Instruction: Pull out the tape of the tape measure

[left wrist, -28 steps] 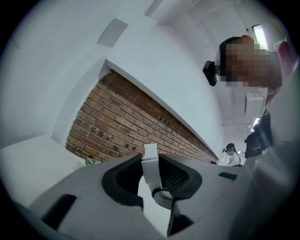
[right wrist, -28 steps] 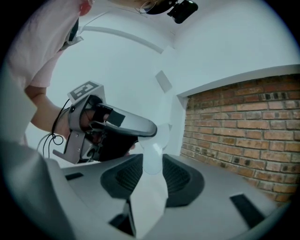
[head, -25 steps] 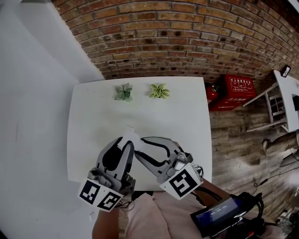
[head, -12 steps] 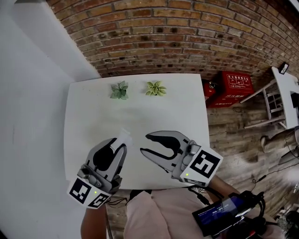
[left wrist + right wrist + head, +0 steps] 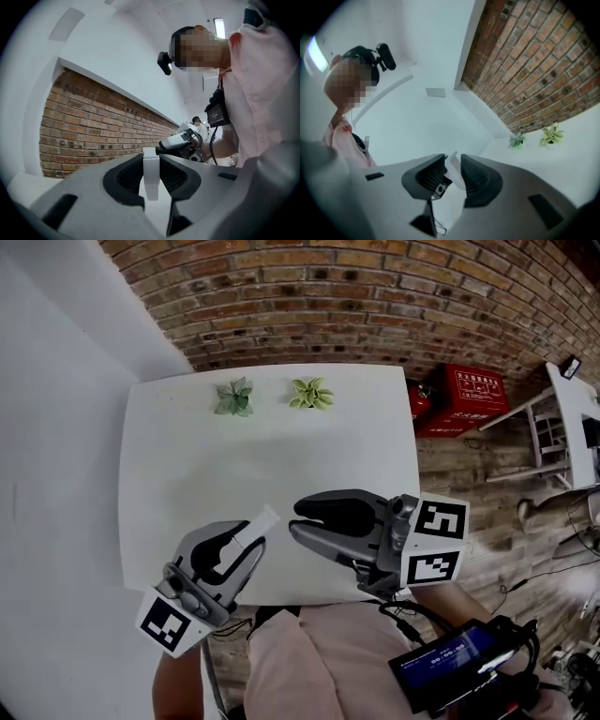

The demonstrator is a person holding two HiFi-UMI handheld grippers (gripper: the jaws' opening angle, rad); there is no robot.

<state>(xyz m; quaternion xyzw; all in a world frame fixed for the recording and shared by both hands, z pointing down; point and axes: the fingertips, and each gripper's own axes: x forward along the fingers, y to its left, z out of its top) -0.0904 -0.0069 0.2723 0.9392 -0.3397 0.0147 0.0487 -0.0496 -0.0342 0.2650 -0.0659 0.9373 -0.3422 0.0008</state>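
Left tool [image 5: 251,536] clamps the white tape measure [image 5: 259,524], long axis slanting toward the right tool [image 5: 294,519], whose narrow, empty jaws have just been closing.

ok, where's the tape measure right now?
Head view, lower left: the white tape measure sits clamped in the left gripper over the table's near edge, just left of the right gripper.

- Table [image 5: 187,446]: smooth, matt white top.
- Wall [image 5: 375,306]: rough red brick.
- Floor [image 5: 487,484]: worn wood planks.
- Tape measure [image 5: 151,178]: smooth white plastic.
- Left gripper [image 5: 255,542]: matt grey plastic, with ribbed black pads [image 5: 129,176].
- Shirt [image 5: 319,652]: soft pink cloth.
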